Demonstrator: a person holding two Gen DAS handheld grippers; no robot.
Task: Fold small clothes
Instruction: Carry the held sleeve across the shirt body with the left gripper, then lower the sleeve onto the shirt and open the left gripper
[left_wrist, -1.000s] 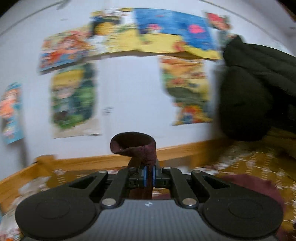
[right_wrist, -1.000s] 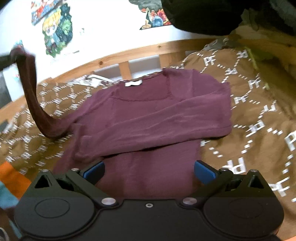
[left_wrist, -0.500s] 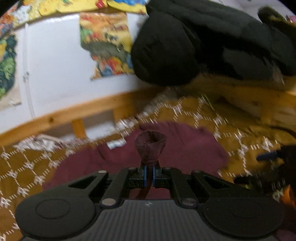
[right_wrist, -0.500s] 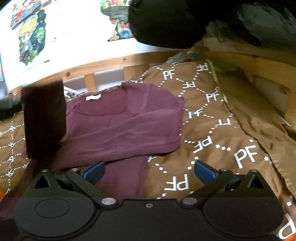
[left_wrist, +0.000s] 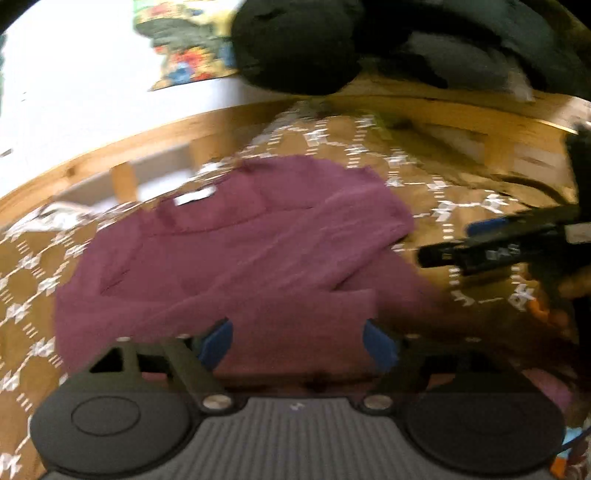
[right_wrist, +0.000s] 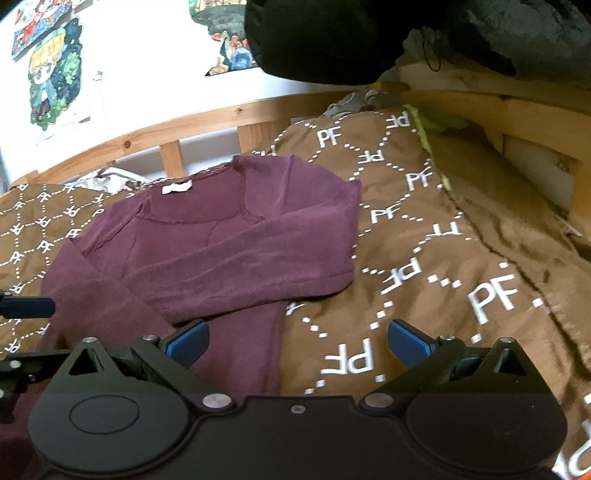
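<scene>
A maroon long-sleeved top (right_wrist: 221, 243) lies on a brown patterned blanket (right_wrist: 424, 258), neck label toward the wooden rail, with both sleeves folded across its body. It also shows in the left wrist view (left_wrist: 240, 251). My left gripper (left_wrist: 297, 341) is open and empty, low over the top's near part; one of its fingers (right_wrist: 29, 306) shows at the left edge of the right wrist view. My right gripper (right_wrist: 297, 341) is open and empty, over the top's right edge and the blanket; it also shows at the right in the left wrist view (left_wrist: 498, 243).
A wooden bed rail (right_wrist: 221, 118) runs along the far side, with a white wall and posters (right_wrist: 51, 74) behind it. A black puffy garment (right_wrist: 332, 37) hangs above the far right. An orange patch (left_wrist: 539, 310) shows at the right.
My left gripper carried the left sleeve across over the top, lowered it, opened and let it go. The sleeve now lies on the body. My right gripper shifted slightly and stayed open.
</scene>
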